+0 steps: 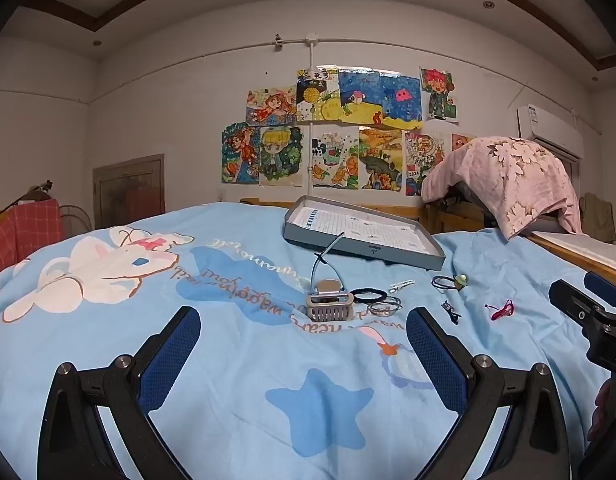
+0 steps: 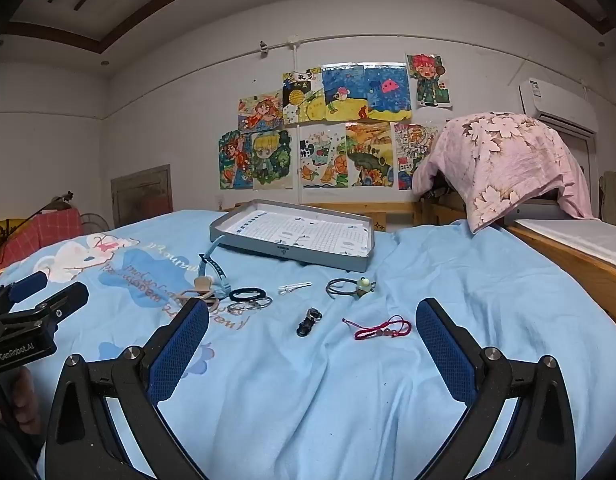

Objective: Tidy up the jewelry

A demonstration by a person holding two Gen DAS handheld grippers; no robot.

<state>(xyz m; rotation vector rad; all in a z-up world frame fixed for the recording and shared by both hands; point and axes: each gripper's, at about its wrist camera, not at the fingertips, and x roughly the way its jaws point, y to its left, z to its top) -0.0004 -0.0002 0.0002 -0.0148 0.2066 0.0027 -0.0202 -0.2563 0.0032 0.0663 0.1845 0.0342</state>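
Jewelry lies scattered on a light blue bedsheet (image 2: 308, 380). A watch with a blue strap (image 1: 328, 300) (image 2: 212, 276) stands by a black hair tie (image 1: 370, 295) (image 2: 247, 293) and thin silver bangles (image 1: 384, 306) (image 2: 252, 305). Further right are a white clip (image 2: 294, 288), a dark cord with a green charm (image 2: 350, 287) (image 1: 448, 281), a small black piece (image 2: 308, 322) and a red string bracelet (image 2: 382, 330) (image 1: 500, 310). A grey tray (image 1: 364, 250) (image 2: 292, 256) lies behind them. My left gripper (image 1: 304, 340) and right gripper (image 2: 314, 332) are open, short of the items, holding nothing.
A pink flowered cloth (image 2: 504, 160) covers something at the back right beside a wooden bed frame (image 2: 580, 264). Children's drawings (image 1: 340, 132) hang on the far wall. The other gripper shows at each view's edge, the left gripper (image 2: 40, 308) and the right gripper (image 1: 588, 312).
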